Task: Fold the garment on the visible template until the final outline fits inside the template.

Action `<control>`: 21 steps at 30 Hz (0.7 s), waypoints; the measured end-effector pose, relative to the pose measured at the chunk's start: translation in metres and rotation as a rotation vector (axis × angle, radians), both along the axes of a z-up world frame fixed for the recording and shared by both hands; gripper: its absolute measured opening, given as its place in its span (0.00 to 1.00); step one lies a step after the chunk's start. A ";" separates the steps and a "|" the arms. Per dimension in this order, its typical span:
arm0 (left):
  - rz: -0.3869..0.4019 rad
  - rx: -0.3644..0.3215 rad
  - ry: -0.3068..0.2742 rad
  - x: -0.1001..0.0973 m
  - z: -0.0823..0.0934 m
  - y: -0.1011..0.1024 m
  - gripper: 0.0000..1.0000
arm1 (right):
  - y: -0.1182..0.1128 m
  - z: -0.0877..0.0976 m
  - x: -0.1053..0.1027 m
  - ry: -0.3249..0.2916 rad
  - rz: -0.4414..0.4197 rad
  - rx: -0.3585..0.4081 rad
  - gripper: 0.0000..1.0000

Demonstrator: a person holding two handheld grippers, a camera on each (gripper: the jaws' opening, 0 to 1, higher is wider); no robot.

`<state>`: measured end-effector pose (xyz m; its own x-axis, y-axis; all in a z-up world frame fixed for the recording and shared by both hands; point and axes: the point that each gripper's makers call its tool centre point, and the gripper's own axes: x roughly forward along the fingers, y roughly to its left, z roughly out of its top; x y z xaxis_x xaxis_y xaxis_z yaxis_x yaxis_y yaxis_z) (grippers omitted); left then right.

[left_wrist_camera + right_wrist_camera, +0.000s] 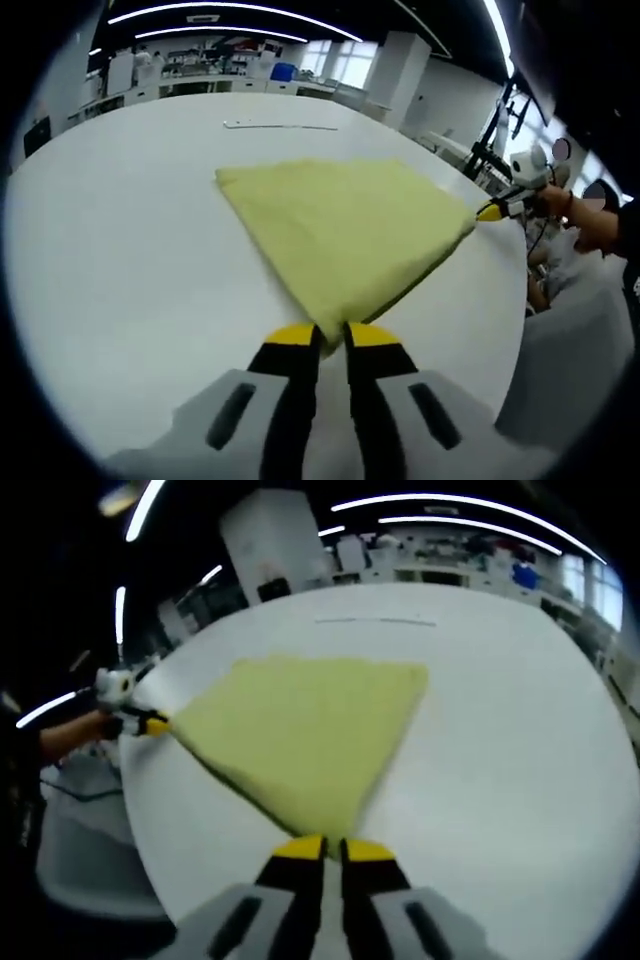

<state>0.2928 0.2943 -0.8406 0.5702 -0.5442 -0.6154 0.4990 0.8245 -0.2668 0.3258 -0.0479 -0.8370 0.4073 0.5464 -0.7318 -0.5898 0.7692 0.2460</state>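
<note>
A pale yellow garment (345, 225) lies folded flat on the white table (130, 250). My left gripper (332, 335) is shut on its near corner. The right gripper (490, 210) comes in from the right and holds the garment's right corner. In the right gripper view the same garment (300, 725) spreads ahead, with my right gripper (333, 848) shut on its nearest corner. The left gripper (150, 723), held by a hand, grips the left corner. A thin template line (280, 126) marks the table beyond the cloth, and that template line (375, 621) also runs past the cloth's far edge.
The table's near edge (510, 330) drops off to the right, beside a person's arm (590, 215). Shelves and lab benches (200, 70) stand far behind the table. A white pillar (280, 540) rises past the table's far side.
</note>
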 end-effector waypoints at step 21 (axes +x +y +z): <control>-0.030 0.065 -0.032 -0.020 0.005 -0.003 0.00 | -0.002 -0.001 -0.023 -0.010 0.066 -0.030 0.00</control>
